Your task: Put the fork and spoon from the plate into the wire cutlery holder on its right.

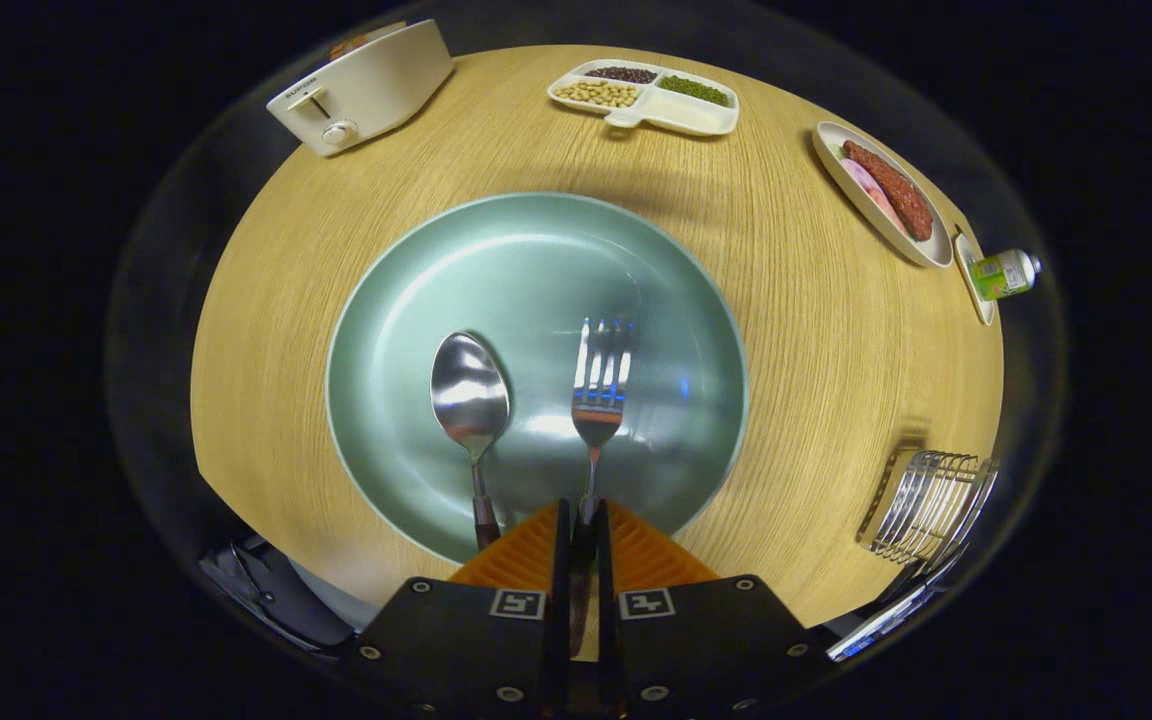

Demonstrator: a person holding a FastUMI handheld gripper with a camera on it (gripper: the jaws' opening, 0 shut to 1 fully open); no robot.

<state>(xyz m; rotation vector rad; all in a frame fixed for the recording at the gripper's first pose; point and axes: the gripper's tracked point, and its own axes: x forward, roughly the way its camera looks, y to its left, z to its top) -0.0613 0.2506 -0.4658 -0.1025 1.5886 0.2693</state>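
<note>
Close above plate (536,260), facing down

Fingers (581,545) pinch the fork (598,395) handle; spoon (470,400) just beside, bare table (796,400) stretches toward the wire cutlery holder (926,505).

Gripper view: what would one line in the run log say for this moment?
gripper: shut on fork handle | spoon: lying on plate, left of fork | wire cutlery holder: right of plate | step: fork gripped, nothing in holder yet

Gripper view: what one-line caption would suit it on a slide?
Gripper shut on the fork handle over the plate, spoon beside it, wire holder waiting at right.
</note>
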